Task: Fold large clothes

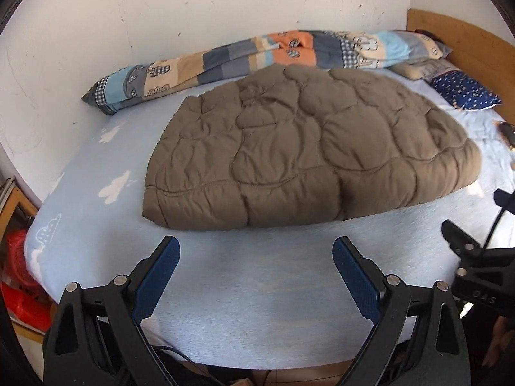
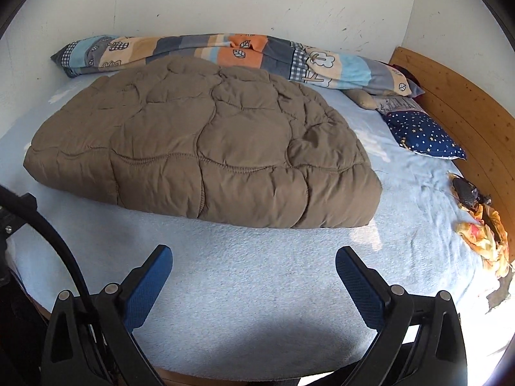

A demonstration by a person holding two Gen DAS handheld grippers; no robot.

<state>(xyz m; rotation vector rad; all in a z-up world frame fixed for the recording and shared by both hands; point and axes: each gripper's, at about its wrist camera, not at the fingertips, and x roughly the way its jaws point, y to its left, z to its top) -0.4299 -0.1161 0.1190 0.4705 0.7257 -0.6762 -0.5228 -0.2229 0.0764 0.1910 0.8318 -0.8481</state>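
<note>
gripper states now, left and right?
Left gripper: open, empty, short of the quilt.
Right gripper: open, empty.

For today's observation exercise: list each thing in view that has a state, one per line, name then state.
Brown quilted coat: folded, lying flat on the bed sheet.
Patchwork blanket: bunched along the wall.
Left claw: open, empty.
Right claw: open, empty.

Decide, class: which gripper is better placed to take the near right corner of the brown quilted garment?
Right, probably. The right gripper is open, with that corner of the brown quilted garment just ahead. From the left gripper, also open, the corner lies far off to the side.
</note>
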